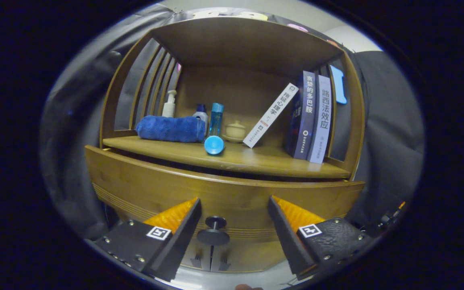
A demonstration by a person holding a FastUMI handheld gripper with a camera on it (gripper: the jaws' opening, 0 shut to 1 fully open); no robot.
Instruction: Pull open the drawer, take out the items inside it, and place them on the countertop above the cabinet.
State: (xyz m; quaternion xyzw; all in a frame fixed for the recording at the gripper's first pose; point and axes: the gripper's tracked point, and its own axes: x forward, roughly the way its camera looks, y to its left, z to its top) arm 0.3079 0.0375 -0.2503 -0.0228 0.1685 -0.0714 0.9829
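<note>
Now the gripper point(234, 225) has its jaws wide around the drawer point(216, 193) knob point(213, 231); closing on it seems next.

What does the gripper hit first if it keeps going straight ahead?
Most likely the drawer knob, which sits between the open gripper's fingers, just ahead of them. The drawer front lies right behind it. How far off the knob is cannot be judged from this view.

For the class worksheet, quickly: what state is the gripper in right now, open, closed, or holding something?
Gripper: open, holding nothing; the drawer knob sits between its fingers, untouched by either.
</note>
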